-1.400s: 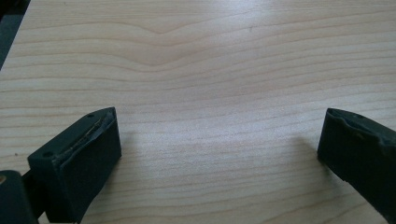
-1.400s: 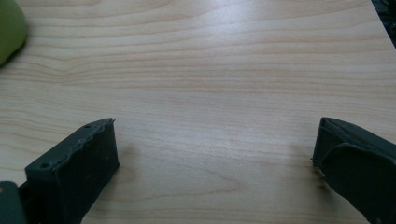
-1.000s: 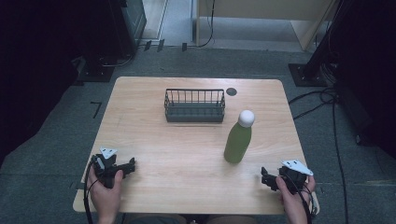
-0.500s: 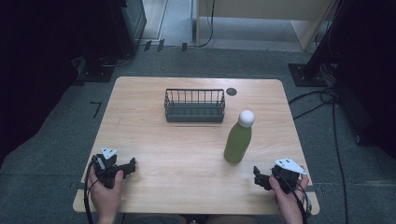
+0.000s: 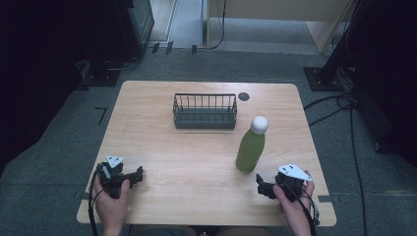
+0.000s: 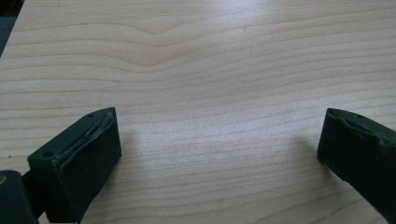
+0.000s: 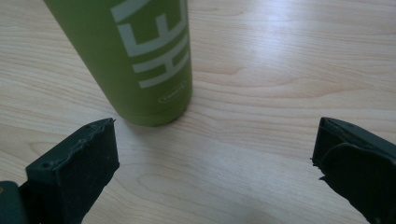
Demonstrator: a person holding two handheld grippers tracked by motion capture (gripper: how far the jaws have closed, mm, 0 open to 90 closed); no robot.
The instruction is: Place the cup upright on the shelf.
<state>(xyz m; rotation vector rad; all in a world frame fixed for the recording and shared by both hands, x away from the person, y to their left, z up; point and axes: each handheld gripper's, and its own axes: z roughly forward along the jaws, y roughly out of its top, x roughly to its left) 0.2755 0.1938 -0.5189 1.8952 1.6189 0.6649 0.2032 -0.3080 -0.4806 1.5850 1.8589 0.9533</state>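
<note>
Fingers (image 7: 70, 163) of right gripper (image 5: 264, 187) moved nearer bottle (image 5: 250, 147).

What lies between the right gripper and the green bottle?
Nothing: bare table separates the open right gripper from the bottle, as the right gripper view and high view show.

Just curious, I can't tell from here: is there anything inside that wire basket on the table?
The basket looks empty in the high view: through its wire sides only its dark floor shows. The near wall hides a strip of that floor, so something small and flat there could go unseen.
</note>
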